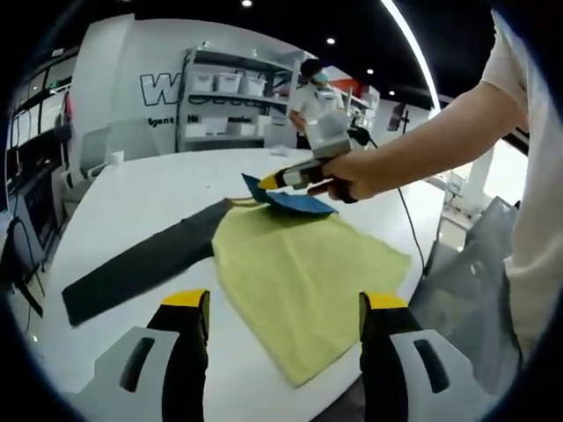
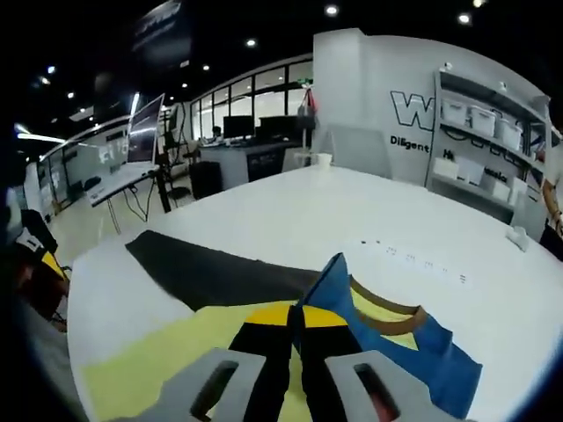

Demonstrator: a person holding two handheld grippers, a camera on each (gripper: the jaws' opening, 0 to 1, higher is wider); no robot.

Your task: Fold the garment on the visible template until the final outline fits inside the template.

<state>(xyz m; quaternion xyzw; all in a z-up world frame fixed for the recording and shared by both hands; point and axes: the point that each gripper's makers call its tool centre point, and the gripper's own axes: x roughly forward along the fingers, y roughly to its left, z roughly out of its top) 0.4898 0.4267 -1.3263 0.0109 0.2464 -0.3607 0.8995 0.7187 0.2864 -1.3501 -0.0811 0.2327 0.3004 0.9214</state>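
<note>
- The garment (image 1: 303, 277) lies spread on the white table (image 1: 132, 198), a pale yellow body with a blue part (image 1: 295, 200) at its far edge and a tan neck band (image 2: 387, 308) beside that blue.
- The yellow cloth is mostly flat, with soft creases running across it; its near corner reaches the table's near edge.
- The blue part is lifted off the yellow body and folded up into a peak in the right gripper view, while the rest of the blue lies flat against the yellow.
- A dark strip of cloth, the template (image 1: 141, 264), lies flat on the table, touching the garment's side and running away from it; the garment covers only its end.
- The right gripper (image 2: 297, 321) has its jaws pressed together, pinching the blue part at its raised fold; in the left gripper view a hand (image 1: 352, 174) holds it above the garment's far edge.
- The left gripper (image 1: 286, 303) hangs above the garment's near half with its jaws spread wide, touching no cloth.
- Beyond the table from the garment stand shelves (image 1: 224, 105) with white bins.
</note>
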